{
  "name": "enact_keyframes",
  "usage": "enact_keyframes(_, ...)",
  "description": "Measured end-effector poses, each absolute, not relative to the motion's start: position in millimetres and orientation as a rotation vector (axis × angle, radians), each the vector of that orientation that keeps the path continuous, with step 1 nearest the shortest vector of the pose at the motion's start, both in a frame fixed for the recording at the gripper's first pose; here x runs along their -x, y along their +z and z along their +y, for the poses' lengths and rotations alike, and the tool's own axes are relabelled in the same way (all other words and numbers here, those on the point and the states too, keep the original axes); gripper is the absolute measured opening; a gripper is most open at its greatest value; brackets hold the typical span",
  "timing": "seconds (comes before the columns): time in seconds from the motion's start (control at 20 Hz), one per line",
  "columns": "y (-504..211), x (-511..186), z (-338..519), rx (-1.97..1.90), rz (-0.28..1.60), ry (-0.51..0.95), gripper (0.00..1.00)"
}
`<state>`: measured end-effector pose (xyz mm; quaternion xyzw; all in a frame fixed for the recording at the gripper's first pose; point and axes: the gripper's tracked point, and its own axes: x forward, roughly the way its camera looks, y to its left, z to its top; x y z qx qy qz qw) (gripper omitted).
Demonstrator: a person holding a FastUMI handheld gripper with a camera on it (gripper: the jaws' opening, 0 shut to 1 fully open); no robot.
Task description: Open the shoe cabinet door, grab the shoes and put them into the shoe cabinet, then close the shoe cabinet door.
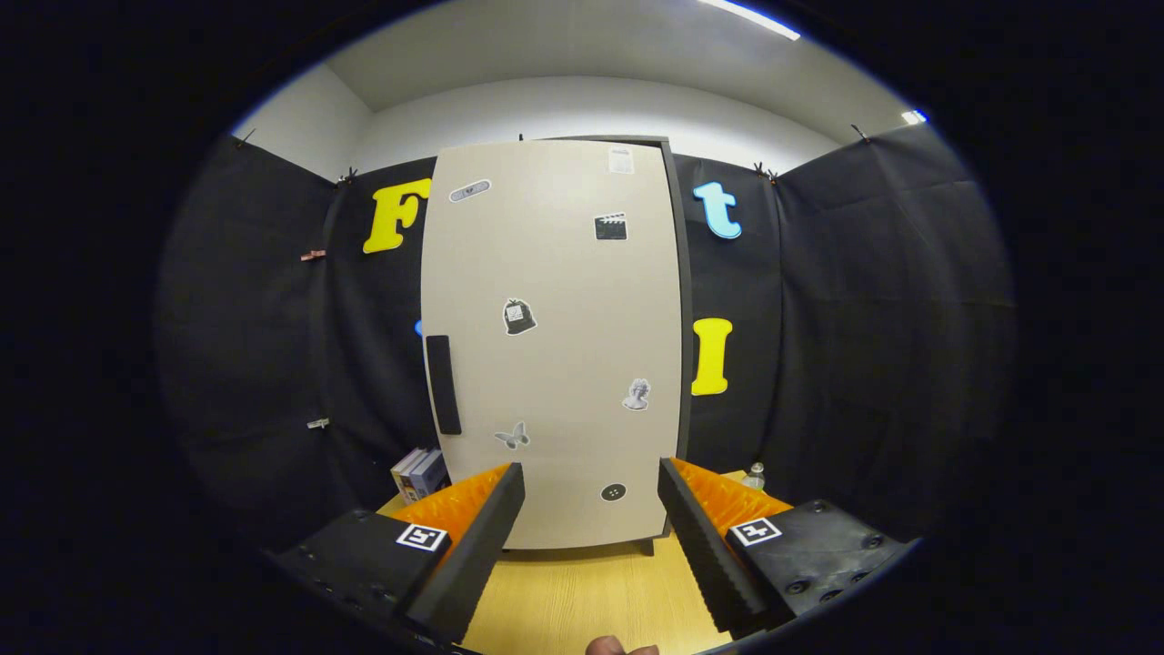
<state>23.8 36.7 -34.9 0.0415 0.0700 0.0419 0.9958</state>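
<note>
I see tongs (591, 491) spread wide, released, gripping nothing, aimed at shoe cabinet (555, 346) standing upright on wooden worktop (582, 600) just beyond fingers. Cabinet door (546, 273) closed, stickers scattered across it, dark handle (443, 384) on its left edge. Books (418, 473) beside cabinet's left, bottle (753, 476) to right.

No readable text on the cabinet door (555, 346) stickers.

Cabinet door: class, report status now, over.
Gripper open, empty, facing cabinet. Door shut, handle untouched, beyond fingers. Nothing between.
</note>
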Motion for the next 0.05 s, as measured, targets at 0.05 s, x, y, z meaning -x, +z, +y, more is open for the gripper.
enact_keyframes(0.05,-35.0,-24.3,36.2,-0.091,0.14,0.08,0.97)
